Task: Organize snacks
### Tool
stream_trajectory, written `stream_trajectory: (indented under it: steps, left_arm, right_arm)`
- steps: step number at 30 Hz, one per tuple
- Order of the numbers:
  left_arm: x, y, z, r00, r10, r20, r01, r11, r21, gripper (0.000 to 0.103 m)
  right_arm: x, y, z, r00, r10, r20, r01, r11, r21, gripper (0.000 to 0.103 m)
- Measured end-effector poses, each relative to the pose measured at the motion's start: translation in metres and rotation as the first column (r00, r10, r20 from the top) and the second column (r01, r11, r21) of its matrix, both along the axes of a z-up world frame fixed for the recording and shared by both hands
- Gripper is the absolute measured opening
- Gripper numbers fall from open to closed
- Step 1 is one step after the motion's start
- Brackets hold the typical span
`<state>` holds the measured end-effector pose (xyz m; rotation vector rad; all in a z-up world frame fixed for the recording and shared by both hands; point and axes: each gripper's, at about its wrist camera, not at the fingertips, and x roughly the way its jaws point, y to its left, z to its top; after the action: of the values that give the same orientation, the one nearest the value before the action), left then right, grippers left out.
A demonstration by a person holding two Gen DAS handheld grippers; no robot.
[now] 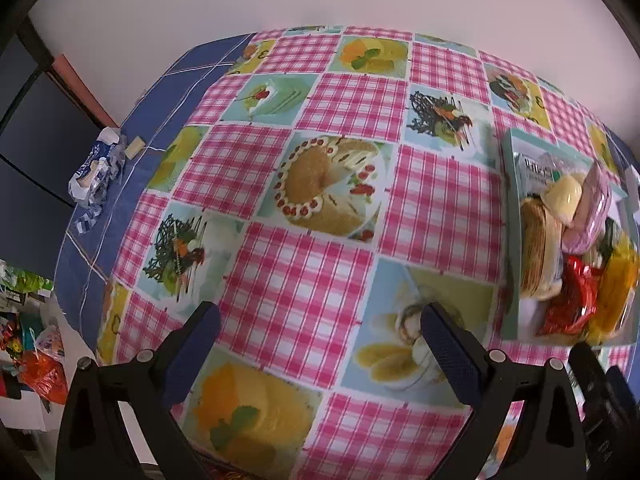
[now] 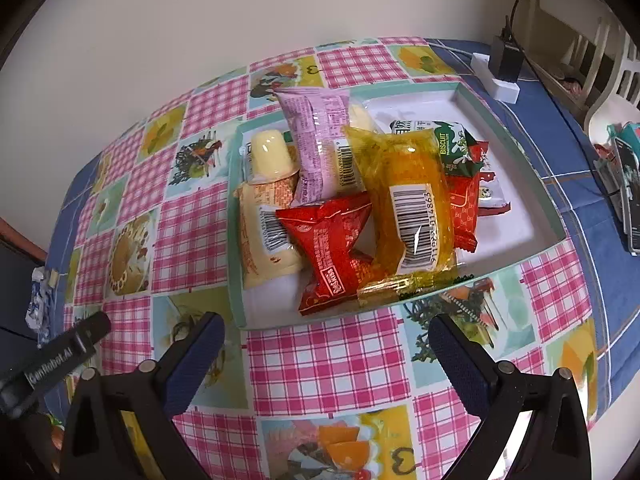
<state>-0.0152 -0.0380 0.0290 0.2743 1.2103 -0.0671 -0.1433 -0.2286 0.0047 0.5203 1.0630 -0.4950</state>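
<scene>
Pink-checked oilcloth printed with cakes covers the counter (image 2: 328, 356), which stands against a plain pale wall. On it sits a shallow teal-rimmed tray (image 2: 516, 216) holding all the snacks I can see: a yellow jelly cup (image 2: 271, 152), a pink wrapped packet (image 2: 320, 148), a cream biscuit pack (image 2: 260, 240), a red packet (image 2: 332, 252), an orange barcoded packet (image 2: 416, 208) lying across the pile, and a green-and-white biscuit packet (image 2: 444, 140) underneath. My right gripper (image 2: 324, 356) hangs just short of the tray's near rim, jaws spread wide and empty. My left gripper (image 1: 320, 344) hovers over bare cloth well to the tray's left, likewise agape with nothing between its fingers. No snack lies loose on the cloth. The heap fits a job nearly finished or snacks waiting to be sorted out; I cannot tell which. A crumpled blue-and-white wrapper (image 1: 94, 172) rests at the counter's far left edge.
</scene>
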Motion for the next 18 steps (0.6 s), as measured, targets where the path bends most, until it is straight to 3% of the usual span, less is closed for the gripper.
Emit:
stream_trajectory:
  steps: [18]
  left_arm:
    - [-0.01, 0.015, 0.008, 1.0, -0.002, 0.019, 0.004, 0.997, -0.081, 0.1]
  right_arm:
    - [-0.004, 0.0, 0.006, 1.0, -0.012, 0.006, 0.013, 1.0, -0.02, 0.103]
